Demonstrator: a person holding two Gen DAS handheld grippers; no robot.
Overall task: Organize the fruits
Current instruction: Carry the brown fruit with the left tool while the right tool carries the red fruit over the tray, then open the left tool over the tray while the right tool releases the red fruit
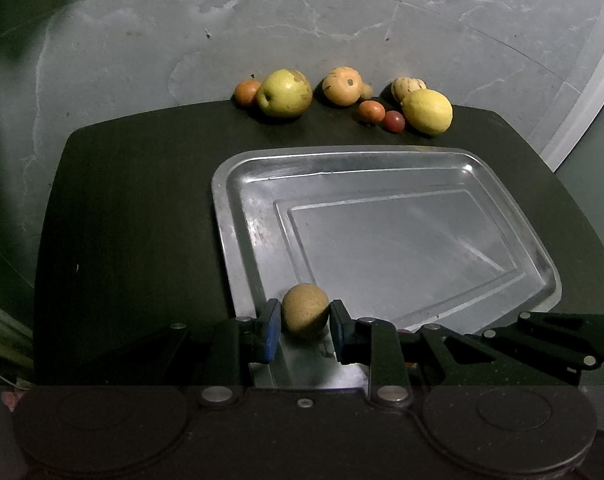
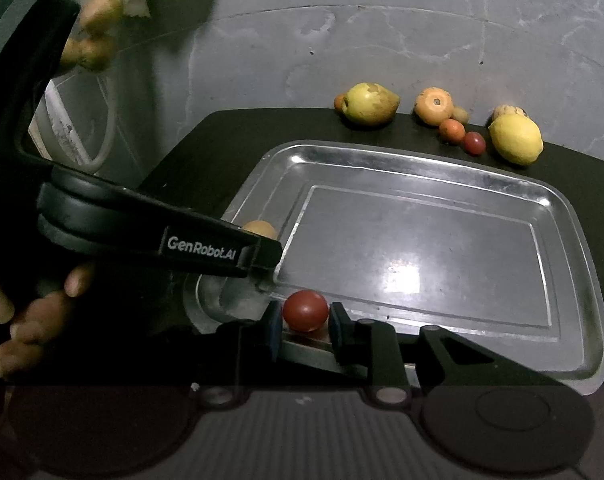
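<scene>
My left gripper (image 1: 305, 322) is shut on a small round tan fruit (image 1: 305, 310) and holds it over the near-left corner of the silver metal tray (image 1: 221, 200). My right gripper (image 2: 305, 320) is shut on a small red fruit (image 2: 305, 310) at the near edge of the tray (image 2: 382, 156). In the right wrist view the left gripper's black finger (image 2: 221, 248) crosses from the left, with the tan fruit (image 2: 259, 229) peeking out behind it. The tray's flat floor is bare.
Several fruits line the far edge of the black table (image 1: 121, 200): a green-yellow pear (image 1: 285, 92), an orange striped fruit (image 1: 342, 85), a lemon (image 1: 426, 111) and small orange and red ones. A person's hand (image 2: 41, 312) grips the left tool. Grey marble floor lies beyond.
</scene>
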